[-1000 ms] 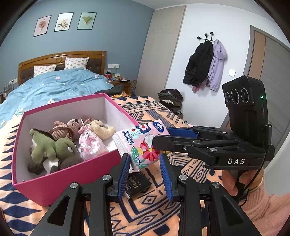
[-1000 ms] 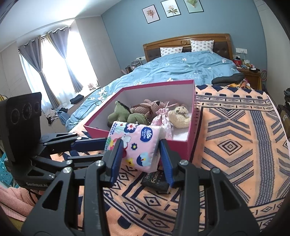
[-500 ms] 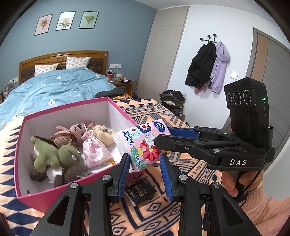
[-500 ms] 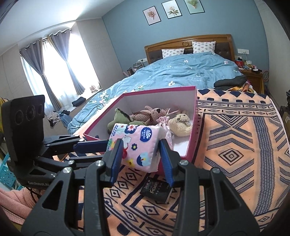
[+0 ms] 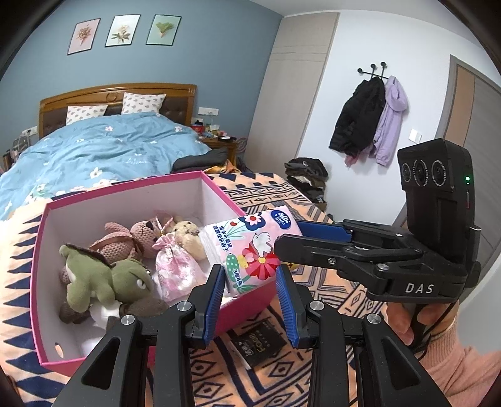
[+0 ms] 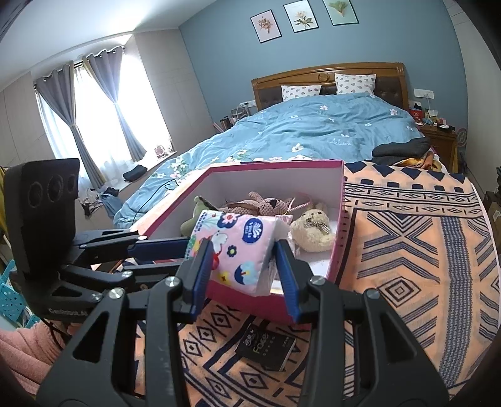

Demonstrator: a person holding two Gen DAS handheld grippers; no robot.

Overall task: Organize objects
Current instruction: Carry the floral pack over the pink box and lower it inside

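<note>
Two grippers are meeting over a patterned orange and navy blanket (image 6: 407, 266) that is covering the near end of the bed. A small black packet (image 6: 266, 347) is lying flat on that blanket, just in front of the pink box (image 5: 43, 281), apart from both tools. The box is sitting open on the blanket, its white inside holding a green plush (image 5: 100, 278), a knitted brown bear (image 5: 125, 241), a pink floral pouch (image 5: 175, 269) and a cream plush (image 6: 313, 228). Beyond it a blue flowered duvet (image 6: 313, 131) is spreading up to a wooden headboard (image 6: 328, 75) with two spotted pillows, under three framed prints (image 6: 300, 15) on a blue wall. Curtains (image 6: 78, 109) are hanging by a bright window on one side; coats (image 5: 372, 119) are hanging on hooks on the other.

The tissue pack (image 5: 247, 250), pink with flowers, a white bird and a blue round logo, is hanging in the air above the near corner of the box, tilted.

The left gripper (image 5: 250, 300) is pinching one end of the pack between its blue pads. The right gripper (image 6: 244, 269) is pinching the other end, its jaws standing a little wider, pads pressing the wrapper on both sides. A hand in a pink sleeve (image 5: 463, 369) is gripping the right tool's handle.
</note>
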